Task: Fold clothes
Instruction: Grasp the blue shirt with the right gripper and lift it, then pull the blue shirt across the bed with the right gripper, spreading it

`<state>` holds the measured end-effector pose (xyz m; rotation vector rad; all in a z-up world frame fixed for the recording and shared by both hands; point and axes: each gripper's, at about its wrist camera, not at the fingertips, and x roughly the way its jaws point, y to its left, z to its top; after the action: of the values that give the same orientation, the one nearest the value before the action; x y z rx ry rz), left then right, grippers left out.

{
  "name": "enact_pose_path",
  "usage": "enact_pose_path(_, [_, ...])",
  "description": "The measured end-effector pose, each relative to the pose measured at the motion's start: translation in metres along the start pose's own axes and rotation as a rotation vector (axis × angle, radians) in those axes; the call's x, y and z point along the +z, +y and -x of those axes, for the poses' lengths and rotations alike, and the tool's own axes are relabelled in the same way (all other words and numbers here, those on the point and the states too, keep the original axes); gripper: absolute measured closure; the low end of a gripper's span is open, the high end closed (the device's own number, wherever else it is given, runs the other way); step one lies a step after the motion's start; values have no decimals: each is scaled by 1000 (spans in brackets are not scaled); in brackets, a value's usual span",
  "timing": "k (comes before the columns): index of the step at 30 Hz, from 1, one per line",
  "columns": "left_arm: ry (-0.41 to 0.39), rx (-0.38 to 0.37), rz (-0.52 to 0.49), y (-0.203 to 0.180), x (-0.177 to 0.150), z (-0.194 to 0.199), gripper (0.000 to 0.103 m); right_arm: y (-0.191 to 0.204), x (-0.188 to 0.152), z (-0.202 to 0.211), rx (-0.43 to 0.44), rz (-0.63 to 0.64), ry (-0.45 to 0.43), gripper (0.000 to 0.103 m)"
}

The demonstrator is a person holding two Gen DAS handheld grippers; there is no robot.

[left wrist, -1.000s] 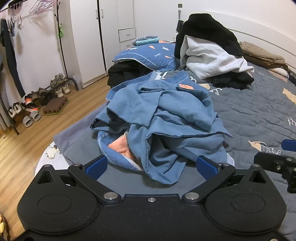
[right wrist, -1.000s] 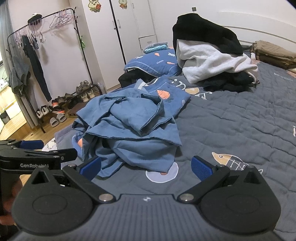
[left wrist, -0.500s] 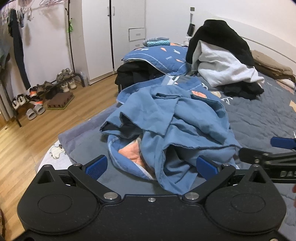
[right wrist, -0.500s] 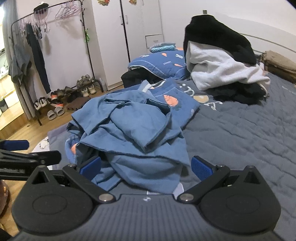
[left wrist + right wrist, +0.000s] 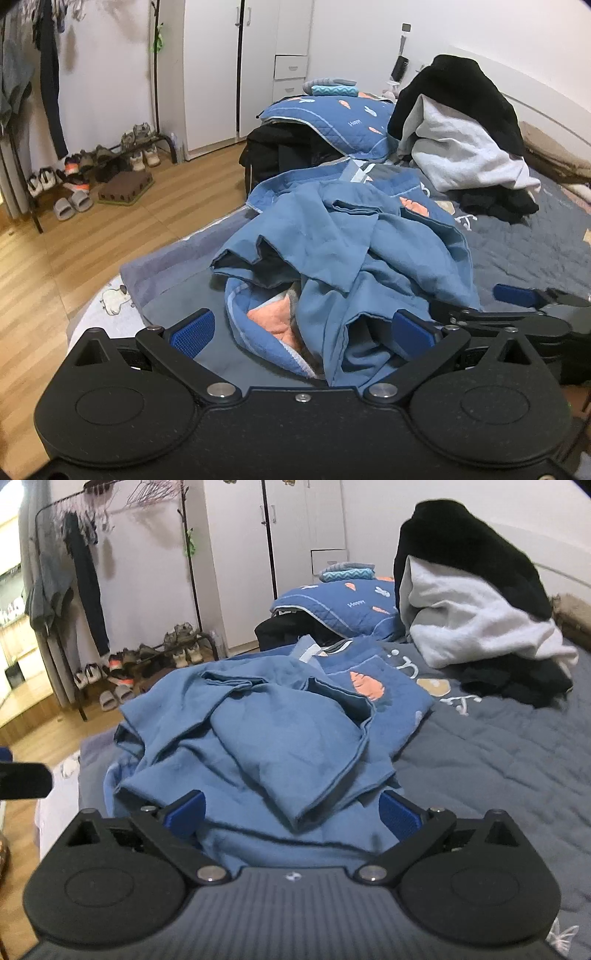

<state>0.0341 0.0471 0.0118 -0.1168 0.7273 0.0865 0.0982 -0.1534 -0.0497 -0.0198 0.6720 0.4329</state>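
Note:
A crumpled blue garment (image 5: pixel 354 258) (image 5: pixel 266 746) lies in a heap on the grey quilted bed (image 5: pixel 524 251) (image 5: pixel 498 760), partly over a blue quilt with orange carrot prints (image 5: pixel 373 690). My left gripper (image 5: pixel 301 330) is open, its blue pads on either side of the heap's near edge, where an orange lining (image 5: pixel 273 319) shows. My right gripper (image 5: pixel 291 812) is open too, with the garment's near folds between its fingers. In the left wrist view the right gripper (image 5: pixel 517 299) reaches in from the right edge, just beside the heap.
A pile of black and white-grey clothes (image 5: pixel 461 140) (image 5: pixel 472 602) sits further back on the bed, by a blue carrot-print pillow (image 5: pixel 332 118). Wooden floor, a shoe rack (image 5: pixel 110 162), a clothes rail (image 5: pixel 74 572) and white wardrobes (image 5: pixel 240 66) lie to the left.
Both grippers have moved forward to the blue heap, which now sits between each pair of open fingers. The right gripper has come closer to the left one.

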Motion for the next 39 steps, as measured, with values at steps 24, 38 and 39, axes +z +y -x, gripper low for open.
enact_pose_path(24, [-37,-131,41,3,2,4,0,-50,-8,62,-31,-346,-157,100])
enact_pose_path(38, [-46,-258,-75,-46,-12,19,0,-124,-65,222,-229,-560,-350,100])
enact_pose_path(39, [-42,-274,-87,-53,-13,20,0,-128,-69,232,-248,-570,-362,100])
